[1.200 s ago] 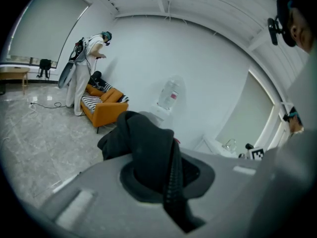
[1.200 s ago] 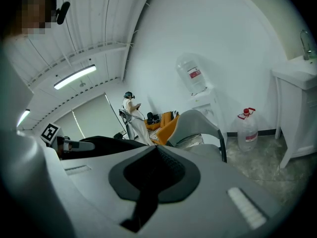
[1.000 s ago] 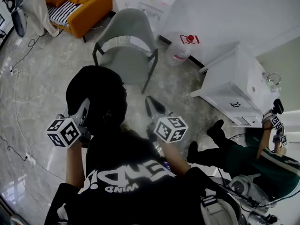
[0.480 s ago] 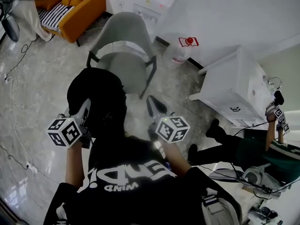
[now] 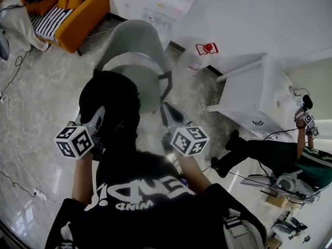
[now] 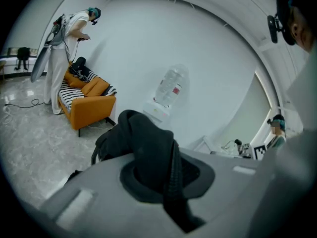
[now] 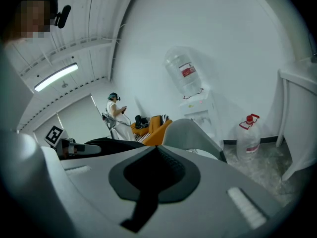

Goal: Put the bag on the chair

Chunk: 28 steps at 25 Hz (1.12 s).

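- The left claw (image 5: pixel 99 113) is clenched on the black bag (image 5: pixel 109 105). In the left gripper view a fat fold of the bag (image 6: pixel 143 143) sticks up out of the closed left claw (image 6: pixel 166 177).
- The bag hangs in the air just in front of the gray chair (image 5: pixel 139 40). From above, it covers the front left part of the seat. I cannot tell if it touches the seat.
- The bag's near edge melts into the person's black shirt (image 5: pixel 140 191), so its full shape is hard to see.
- The right claw (image 5: pixel 166 109) is just beside the bag, with a strip of seat showing between them. In the right gripper view the right claw (image 7: pixel 156 175) is clenched, and I see nothing in it.
- That view shows only the top of the chair's back (image 7: pixel 190 133). The bag (image 7: pixel 99 145) peeks out at the left.
- An orange sofa (image 5: pixel 83 14) is cut off at the top of the head view.
- A big water bottle (image 5: pixel 194 61) stands on the floor beside a white cabinet (image 5: pixel 254 97).
- Another person (image 5: pixel 280 157) is partly cut off at the right.
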Tool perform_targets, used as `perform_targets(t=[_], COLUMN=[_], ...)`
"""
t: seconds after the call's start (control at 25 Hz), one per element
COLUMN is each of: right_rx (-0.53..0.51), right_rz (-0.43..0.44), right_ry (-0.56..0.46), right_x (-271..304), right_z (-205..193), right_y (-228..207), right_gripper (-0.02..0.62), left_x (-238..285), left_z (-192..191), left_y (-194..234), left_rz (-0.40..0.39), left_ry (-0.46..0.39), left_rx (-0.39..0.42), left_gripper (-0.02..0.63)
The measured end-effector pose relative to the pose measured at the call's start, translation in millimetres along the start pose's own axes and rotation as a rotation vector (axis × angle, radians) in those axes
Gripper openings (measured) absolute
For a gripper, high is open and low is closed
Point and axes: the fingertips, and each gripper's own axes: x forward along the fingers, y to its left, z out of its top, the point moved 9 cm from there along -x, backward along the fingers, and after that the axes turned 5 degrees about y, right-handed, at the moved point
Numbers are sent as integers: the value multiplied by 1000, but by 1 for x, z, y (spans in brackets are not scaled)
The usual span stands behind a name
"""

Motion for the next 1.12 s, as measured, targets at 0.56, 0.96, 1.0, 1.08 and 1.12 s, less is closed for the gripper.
perform_targets(t=[0.56, 0.96, 1.0, 1.08, 1.12], right_rx=[38, 60, 58, 53, 51], right_rz=[-81, -73, -69, -60, -55], right_ry=[-19, 15, 19, 30, 34], right_x=[77, 108, 110, 116, 119], right_z=[54, 80, 84, 90, 94], right_y=[-15, -47, -52, -61, -66], right_gripper=[0, 0, 0, 0, 0], left_x=[79, 124, 127, 131, 134], left_z=[90, 120, 123, 125, 125], left_y=[46, 70, 72, 75, 76], left_rz=[-81, -31, -21, -4, 3], left_ry=[47, 58, 49, 31, 24], left_rx=[42, 8, 2, -14, -23], left_gripper=[28, 29, 29, 29, 29])
